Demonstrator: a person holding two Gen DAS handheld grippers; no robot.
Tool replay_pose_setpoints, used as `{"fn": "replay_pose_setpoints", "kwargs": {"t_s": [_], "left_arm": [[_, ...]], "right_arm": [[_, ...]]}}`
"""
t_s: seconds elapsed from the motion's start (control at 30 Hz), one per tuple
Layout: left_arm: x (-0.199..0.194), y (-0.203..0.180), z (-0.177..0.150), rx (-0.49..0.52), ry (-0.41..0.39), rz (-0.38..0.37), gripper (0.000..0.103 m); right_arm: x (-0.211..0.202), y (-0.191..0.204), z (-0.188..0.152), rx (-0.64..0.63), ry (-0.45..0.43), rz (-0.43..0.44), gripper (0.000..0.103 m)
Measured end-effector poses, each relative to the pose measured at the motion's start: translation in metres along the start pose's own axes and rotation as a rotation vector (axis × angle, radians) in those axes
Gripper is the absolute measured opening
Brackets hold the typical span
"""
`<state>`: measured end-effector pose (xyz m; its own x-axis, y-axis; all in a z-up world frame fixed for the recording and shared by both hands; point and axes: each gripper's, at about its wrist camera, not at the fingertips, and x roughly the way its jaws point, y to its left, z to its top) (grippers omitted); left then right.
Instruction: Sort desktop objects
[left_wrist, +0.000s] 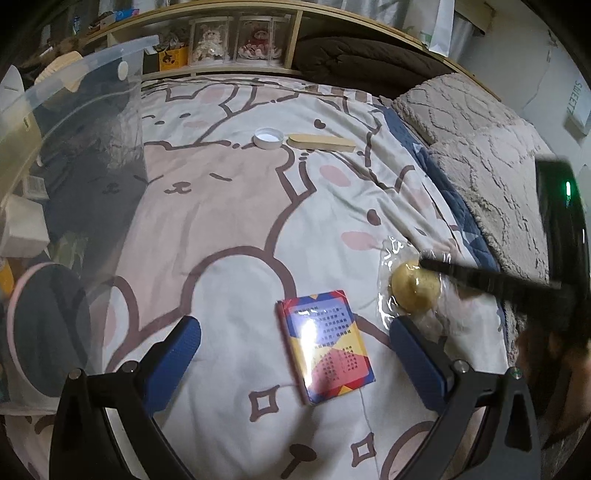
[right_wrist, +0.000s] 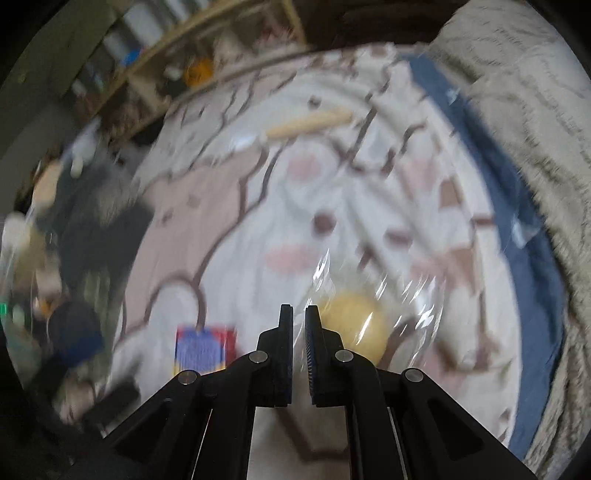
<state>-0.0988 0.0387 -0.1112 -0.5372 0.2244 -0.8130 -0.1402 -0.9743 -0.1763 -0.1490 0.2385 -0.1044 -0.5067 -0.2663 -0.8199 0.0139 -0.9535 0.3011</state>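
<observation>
Left gripper (left_wrist: 295, 354) spread wide around card box (left_wrist: 325, 347), right gripper (right_wrist: 299, 317) nearly closed, empty, wrapped yellow pastry (right_wrist: 354, 328) at two o'clock, open bedspread (left_wrist: 229, 221) beyond.

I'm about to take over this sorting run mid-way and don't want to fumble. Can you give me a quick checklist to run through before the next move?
1. Left claw open: ok, its blue fingers stand wide apart.
2. Colourful card box between the left claw's fingers: ok, lying flat on the bedspread, untouched.
3. Right claw shut: ok, pads nearly together.
4. Right claw gripping the wrapped yellow bun: cannot tell, the wrapper lies beside its tips and the view is blurred.
5. Clear bin reachable on the left: ok, its rim is unobstructed.
6. White lid and wooden block still to be sorted: ok, both lie on the bedspread.
</observation>
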Motion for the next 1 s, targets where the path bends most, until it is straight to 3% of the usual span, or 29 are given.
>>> {"fn": "replay_pose_setpoints", "kwargs": {"t_s": [0.07, 0.23, 0.5, 0.8, 1.0], "left_arm": [[0.005, -0.003, -0.003, 0.002, 0.021, -0.012, 0.103], [0.017, -0.015, -0.011, 0.041, 0.057, -0.016, 0.103], [0.044, -0.032, -0.019, 0.111, 0.097, 0.016, 0.103], [0.068, -0.033, -0.026, 0.177, 0.112, 0.1, 0.103], [0.07, -0.026, -0.026, 0.141, 0.133, 0.087, 0.103]], "right_arm": [[0.005, -0.01, 0.006, 0.022, -0.014, -0.034, 0.008], [0.029, -0.032, 0.006, 0.057, 0.046, -0.075, 0.008], [0.044, -0.043, 0.015, 0.048, 0.033, -0.031, 0.008], [0.046, -0.023, 0.004, -0.052, 0.167, -0.014, 0.008], [0.036, -0.014, -0.016, -0.097, 0.239, -0.015, 0.008]]}}
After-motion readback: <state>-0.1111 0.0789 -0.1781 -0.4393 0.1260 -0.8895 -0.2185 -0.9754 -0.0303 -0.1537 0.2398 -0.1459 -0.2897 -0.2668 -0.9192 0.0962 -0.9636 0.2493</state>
